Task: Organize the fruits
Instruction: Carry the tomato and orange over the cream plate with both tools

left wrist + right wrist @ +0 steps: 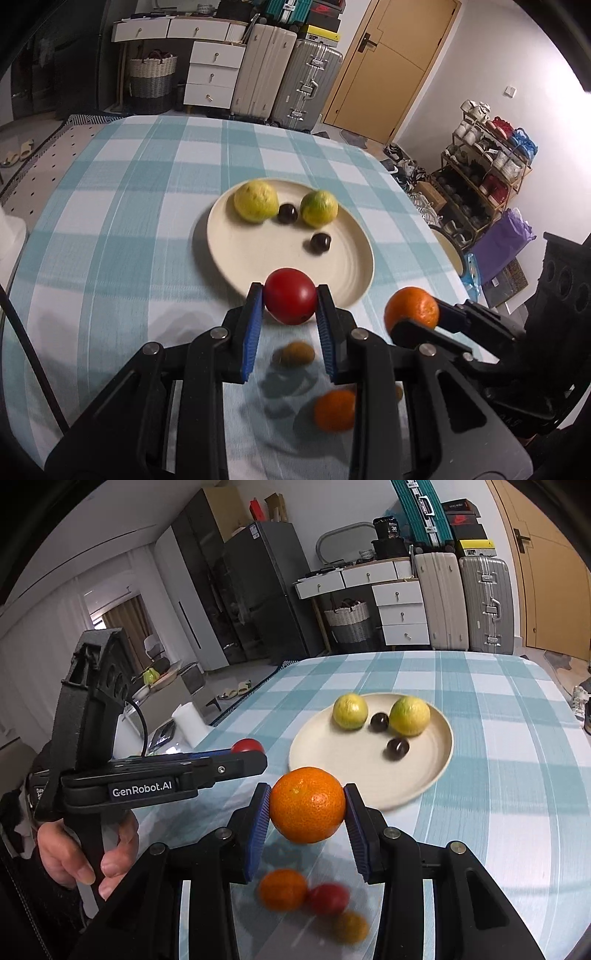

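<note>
Between the blue pads of the left claw [290, 301] sits a round red tomato [290, 301], the right claw [307, 805] hugs a bumpy orange tangerine [307, 804], so lower both softly onto the cream round plate [236, 254] on the checked desk [122, 229].

Pretty sure I'm driving this in someone's home, a lived-in apartment room: checked tablecloth [129, 221] on the table, suitcases [288, 74] stacked by a wooden door [388, 62], white drawer unit [400, 613], fridge [266, 590], packed shoe rack [484, 173].
</note>
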